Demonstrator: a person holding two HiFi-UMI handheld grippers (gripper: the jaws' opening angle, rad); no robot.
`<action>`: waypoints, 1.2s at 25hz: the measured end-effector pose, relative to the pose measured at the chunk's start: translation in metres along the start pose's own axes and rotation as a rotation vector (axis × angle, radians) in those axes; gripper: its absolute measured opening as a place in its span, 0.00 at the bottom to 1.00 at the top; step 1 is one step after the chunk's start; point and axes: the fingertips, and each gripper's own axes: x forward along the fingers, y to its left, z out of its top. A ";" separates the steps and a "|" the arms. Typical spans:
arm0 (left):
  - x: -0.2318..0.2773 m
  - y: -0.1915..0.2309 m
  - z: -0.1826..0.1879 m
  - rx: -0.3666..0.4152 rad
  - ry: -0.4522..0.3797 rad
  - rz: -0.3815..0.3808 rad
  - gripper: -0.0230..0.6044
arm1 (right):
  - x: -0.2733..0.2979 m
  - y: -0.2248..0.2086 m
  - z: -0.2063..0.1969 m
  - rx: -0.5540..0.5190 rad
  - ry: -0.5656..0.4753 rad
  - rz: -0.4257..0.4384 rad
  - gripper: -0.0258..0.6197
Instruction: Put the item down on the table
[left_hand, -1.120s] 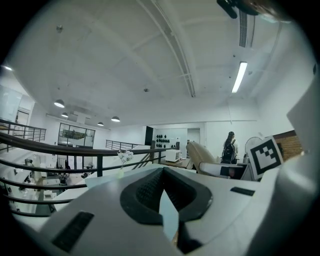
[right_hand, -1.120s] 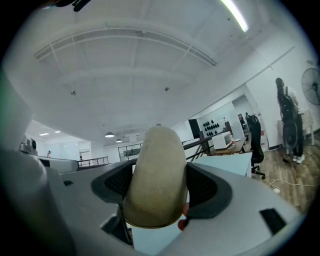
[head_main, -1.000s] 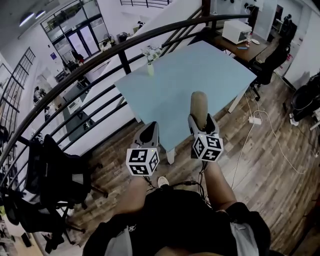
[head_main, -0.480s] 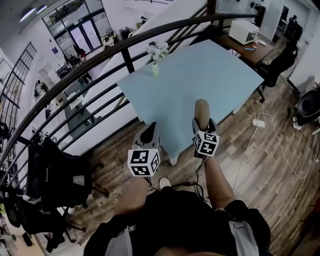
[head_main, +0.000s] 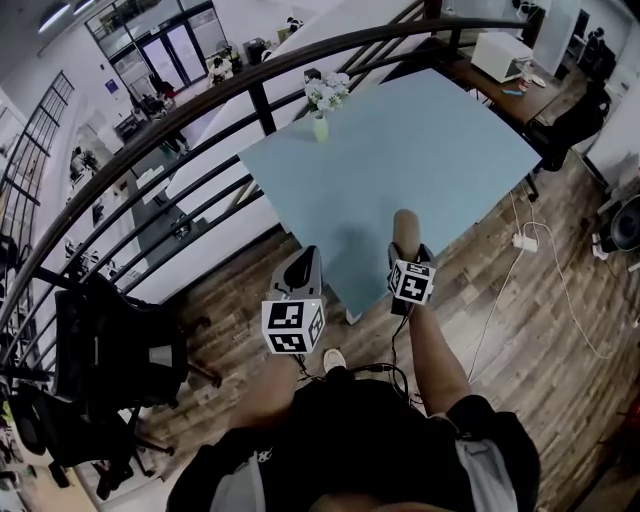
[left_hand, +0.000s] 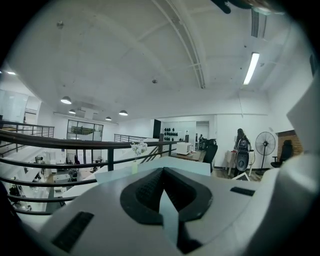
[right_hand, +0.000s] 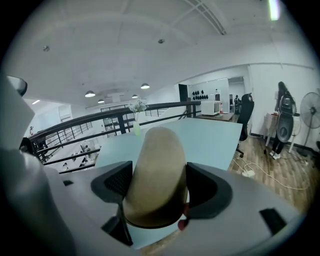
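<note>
Pinched between the jaws of the right gripper (head_main: 405, 250), a tan item (head_main: 404, 226) with a rounded end, sticking out forward past the jaws and squeezed from both sides. Held over the near part of the light blue table (head_main: 440, 140), close to its near edge; not possible to tell whether touching the top or only above it. On the left gripper (head_main: 298, 272), jaws pressed together at the tips and holding nothing, with only a thin wedge of the table's blue visible behind the tips. Kept just beside the table's near corner, over the wooden floor (head_main: 520, 320), and apart from the right gripper. Nearest thing on the table top, a small vase (head_main: 320, 122) with white flowers at the far left corner, well apart from the item. Behind that corner, a dark railing (head_main: 200, 110) curving across the whole view, with a lower storey visible through its bars. To the left, on the floor, a black office chair (head_main: 115, 350), near the railing. To the right of the table, a white power strip (head_main: 523, 241) lying on the boards. Beyond the far end of the table, a brown desk (head_main: 480, 82) with a white box-shaped appliance (head_main: 498, 55) on it. In the left gripper view, also a standing fan (left_hand: 265, 146) by the far wall.
</note>
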 end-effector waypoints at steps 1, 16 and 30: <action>0.001 0.004 -0.002 0.002 0.001 0.005 0.06 | 0.005 0.002 -0.005 -0.006 0.014 -0.005 0.57; 0.020 0.022 0.000 0.004 -0.003 -0.048 0.06 | 0.047 0.012 -0.043 -0.037 0.149 -0.031 0.57; 0.033 0.022 -0.001 -0.009 0.006 -0.064 0.06 | 0.059 0.015 -0.051 -0.068 0.195 -0.015 0.56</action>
